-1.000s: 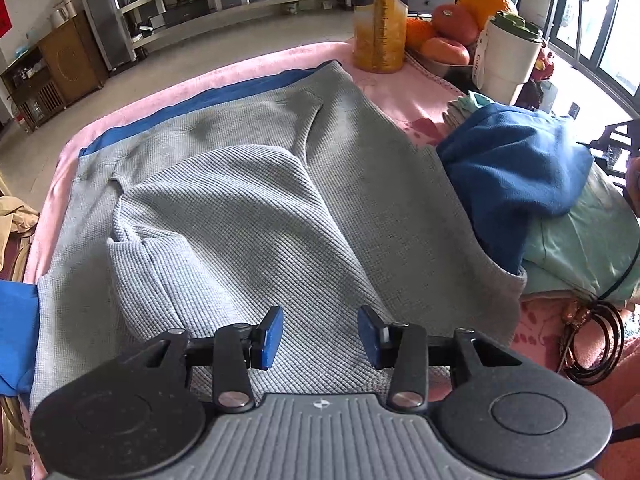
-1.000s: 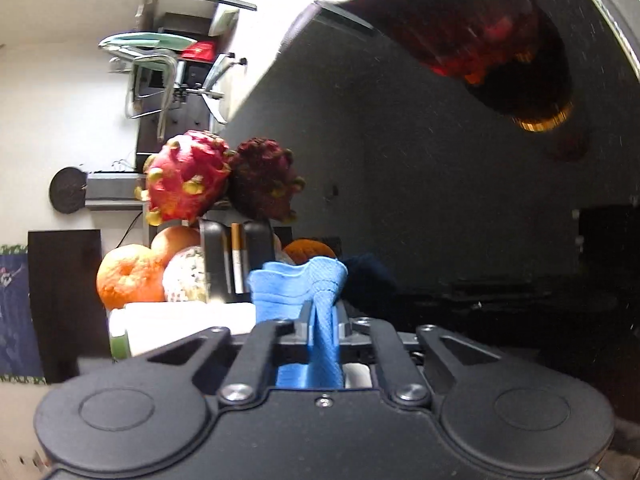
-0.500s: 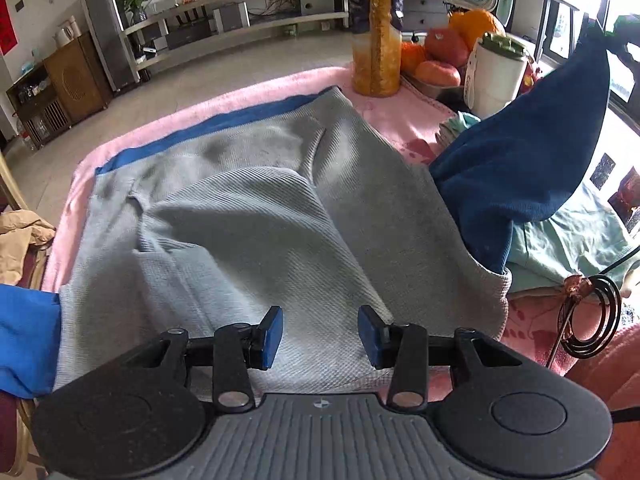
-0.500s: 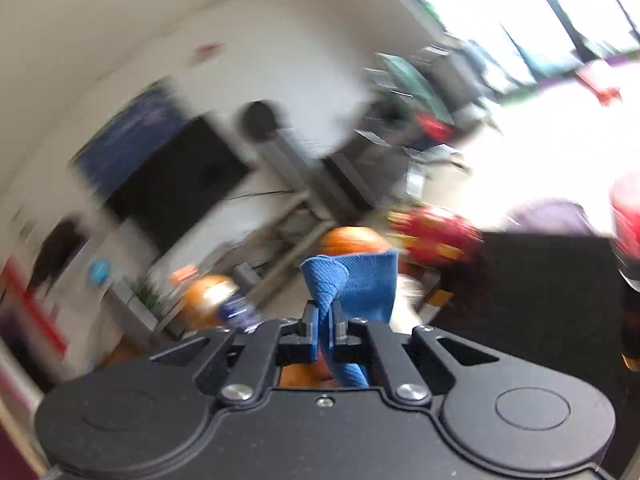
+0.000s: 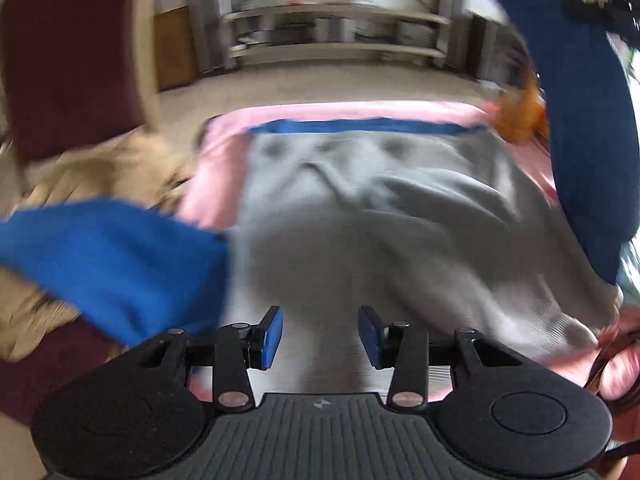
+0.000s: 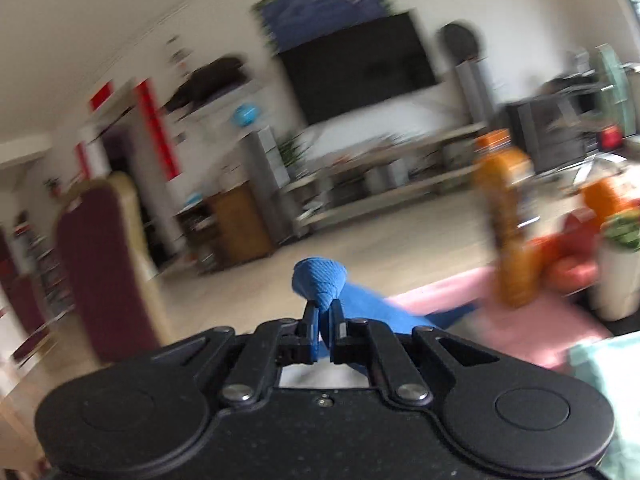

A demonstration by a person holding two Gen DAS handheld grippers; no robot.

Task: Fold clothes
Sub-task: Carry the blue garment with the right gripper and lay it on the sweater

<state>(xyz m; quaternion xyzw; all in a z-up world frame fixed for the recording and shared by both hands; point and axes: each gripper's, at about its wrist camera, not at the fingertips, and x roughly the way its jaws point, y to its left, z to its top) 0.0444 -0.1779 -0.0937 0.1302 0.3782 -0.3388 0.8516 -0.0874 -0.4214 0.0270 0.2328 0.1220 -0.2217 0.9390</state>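
Note:
A grey knit garment (image 5: pixel 380 216) lies spread over a pink blanket (image 5: pixel 224 152) on the table. My left gripper (image 5: pixel 320 336) is open and empty above the garment's near edge. My right gripper (image 6: pixel 324 316) is shut on a bunched fold of a blue garment (image 6: pixel 320 280). In the left wrist view that blue garment (image 5: pixel 588 140) hangs lifted at the right, held from the top right corner. Another bright blue cloth (image 5: pixel 116 264) lies at the left edge. Both views are blurred by motion.
An orange bottle (image 6: pixel 508 224), fruit (image 6: pixel 600 200) and a white cup (image 6: pixel 616 280) stand at the table's far right. A dark red chair (image 6: pixel 100 264) stands left. A beige cloth (image 5: pixel 100 168) lies beside the table. A pale green cloth (image 6: pixel 608 400) lies at the right.
The right gripper has lifted the blue garment higher and swung to face the room. The left gripper has swung left, bringing the bright blue cloth and the chair into view.

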